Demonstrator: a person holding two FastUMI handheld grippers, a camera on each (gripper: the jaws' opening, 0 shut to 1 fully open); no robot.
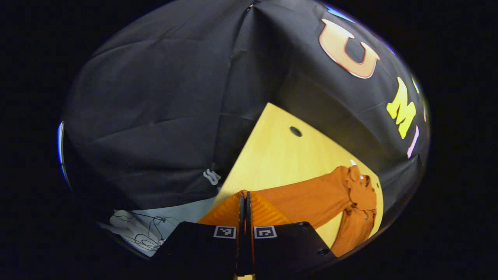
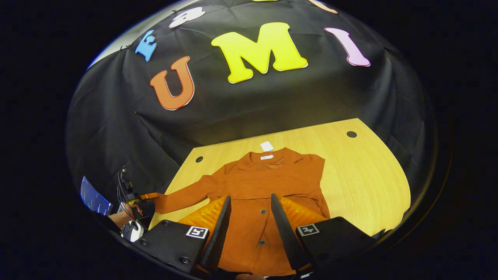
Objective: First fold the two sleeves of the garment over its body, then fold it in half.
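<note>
A rust-orange buttoned garment (image 2: 256,182) lies flat on the wooden table (image 2: 369,175), collar and white tag (image 2: 267,146) toward the wall. In the right gripper view its one long sleeve (image 2: 186,192) stretches out to the left, and the other gripper (image 2: 146,196) pinches its cuff at the table's left edge. The garment's right side looks folded inward. My right gripper (image 2: 249,202) hangs open just above the buttoned front. In the left gripper view my left gripper (image 1: 245,198) is shut on the cuff, and the sleeve (image 1: 311,198) runs right toward the bunched body (image 1: 362,194).
Round cable holes mark the tabletop (image 2: 351,134) (image 2: 199,159) (image 1: 295,131). Past the table's left edge are a hand (image 2: 124,216), a screen (image 2: 93,200) and loose cables on the pale floor (image 1: 144,229). Black cloth walls stand close behind the table.
</note>
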